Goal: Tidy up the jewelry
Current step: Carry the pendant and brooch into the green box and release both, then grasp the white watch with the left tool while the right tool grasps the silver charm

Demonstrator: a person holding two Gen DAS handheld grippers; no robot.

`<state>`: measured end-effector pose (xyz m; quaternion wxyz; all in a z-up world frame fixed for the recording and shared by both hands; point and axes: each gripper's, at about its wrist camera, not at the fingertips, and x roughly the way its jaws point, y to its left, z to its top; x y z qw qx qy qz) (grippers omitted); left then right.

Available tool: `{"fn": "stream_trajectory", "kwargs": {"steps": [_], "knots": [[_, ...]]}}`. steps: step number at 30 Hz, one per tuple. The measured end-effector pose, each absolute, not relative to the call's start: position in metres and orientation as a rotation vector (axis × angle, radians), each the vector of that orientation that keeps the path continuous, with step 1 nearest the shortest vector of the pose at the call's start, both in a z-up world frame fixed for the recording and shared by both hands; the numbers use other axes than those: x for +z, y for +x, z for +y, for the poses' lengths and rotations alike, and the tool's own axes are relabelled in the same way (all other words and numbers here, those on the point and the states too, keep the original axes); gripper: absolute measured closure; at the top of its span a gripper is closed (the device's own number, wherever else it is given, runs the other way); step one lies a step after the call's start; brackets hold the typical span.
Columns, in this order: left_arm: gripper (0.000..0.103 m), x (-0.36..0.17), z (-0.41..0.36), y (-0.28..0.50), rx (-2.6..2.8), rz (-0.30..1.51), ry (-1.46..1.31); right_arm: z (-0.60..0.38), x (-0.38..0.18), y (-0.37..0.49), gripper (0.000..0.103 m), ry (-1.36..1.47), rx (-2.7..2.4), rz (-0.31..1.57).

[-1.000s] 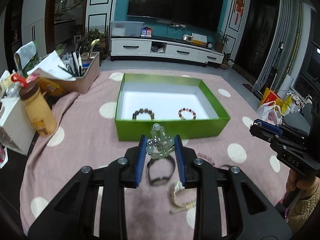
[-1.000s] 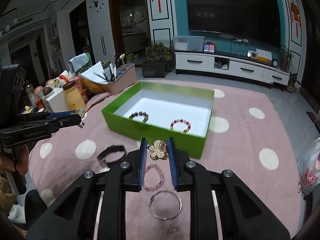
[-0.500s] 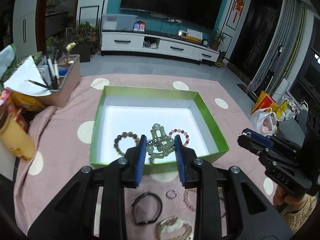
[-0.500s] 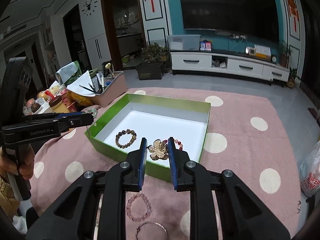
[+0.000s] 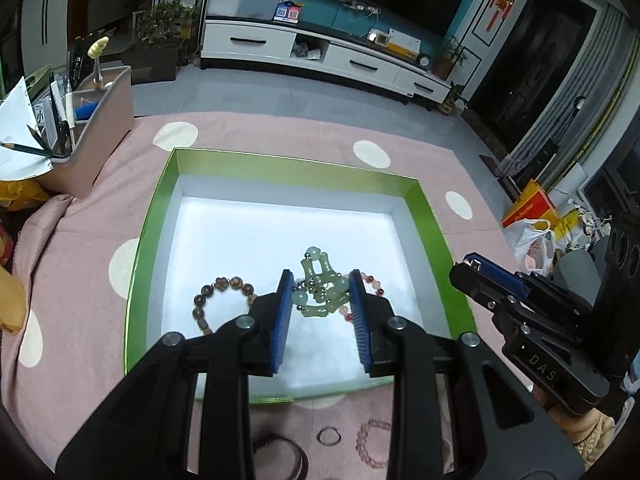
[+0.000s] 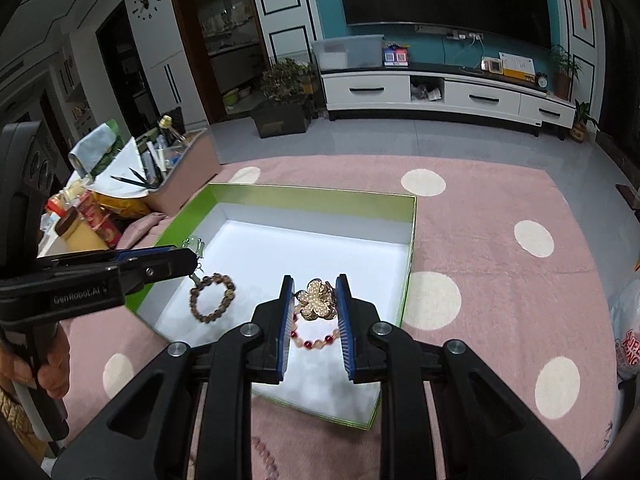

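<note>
Over the green box (image 5: 424, 208), the left hand-held gripper (image 5: 320, 300) pinches a jade bracelet (image 5: 320, 280) and the right hand-held gripper (image 6: 314, 304) pinches a gold flower brooch (image 6: 316, 300). A brown bracelet (image 5: 208, 300) and a red bracelet (image 6: 316, 340) lie on the box floor beneath them. On the pink dotted cloth (image 5: 80, 248) near the box's front wall lie a small ring (image 5: 329, 437) and a pink bracelet (image 5: 372, 440); a pen tray (image 5: 100, 140) stands to the far left.
</note>
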<state>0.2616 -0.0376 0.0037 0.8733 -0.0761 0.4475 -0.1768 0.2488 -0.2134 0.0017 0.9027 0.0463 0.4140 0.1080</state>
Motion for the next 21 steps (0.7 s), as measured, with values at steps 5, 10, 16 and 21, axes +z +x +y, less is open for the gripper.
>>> {"fn": "stream_trajectory", "kwargs": {"steps": [5,10,16,21], "knots": [[0.075,-0.005,-0.042,0.276,-0.345,0.953,-0.151,-0.214,-0.004,0.272,0.082,0.094,0.210,0.866],[0.058,-0.014,-0.042,0.284,-0.318,0.963,-0.142,-0.224,-0.004,0.284,0.056,0.126,0.160,0.854],[0.049,-0.010,-0.034,0.279,-0.299,0.944,-0.137,-0.237,-0.001,0.268,0.056,0.159,0.160,0.836],[0.047,0.000,-0.021,0.264,-0.286,0.921,-0.137,-0.242,0.008,0.240,0.056,0.151,0.165,0.826]]}}
